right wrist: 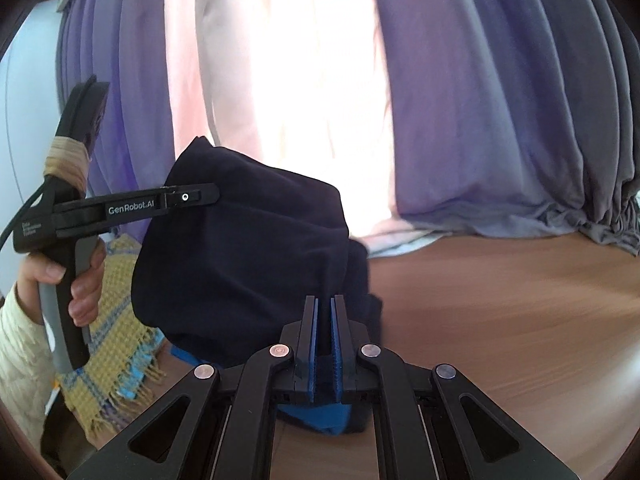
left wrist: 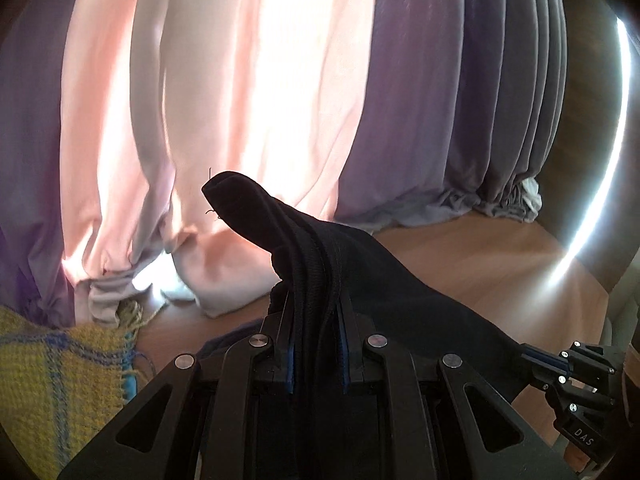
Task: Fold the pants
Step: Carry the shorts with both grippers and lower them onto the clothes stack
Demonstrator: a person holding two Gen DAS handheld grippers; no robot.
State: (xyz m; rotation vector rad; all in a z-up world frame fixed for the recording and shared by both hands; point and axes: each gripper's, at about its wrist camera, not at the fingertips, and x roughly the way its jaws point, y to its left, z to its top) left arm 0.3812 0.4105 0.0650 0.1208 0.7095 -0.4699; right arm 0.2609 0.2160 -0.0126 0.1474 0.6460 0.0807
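The dark navy pants (left wrist: pixel 384 280) hang in the air between both grippers, above the wooden table (left wrist: pixel 500 264). My left gripper (left wrist: pixel 318 304) is shut on a bunched edge of the pants, with cloth pinched between its blue pads. In the right wrist view the pants (right wrist: pixel 248 256) hang as a dark bundle to the left. My right gripper (right wrist: pixel 324 304) is nearly closed on a thin edge of the pants. The left gripper (right wrist: pixel 200 198) shows there too, held in a hand, its fingers buried in the cloth. The right gripper (left wrist: pixel 536 356) shows at the far right of the left wrist view.
Pink and purple curtains (left wrist: pixel 248 112) hang behind the table and bunch up on its far edge. A yellow woven cloth with blue stripes (left wrist: pixel 52 376) lies at the left; it also shows in the right wrist view (right wrist: pixel 120 328). A blue cloth (right wrist: pixel 320 416) lies under my right gripper.
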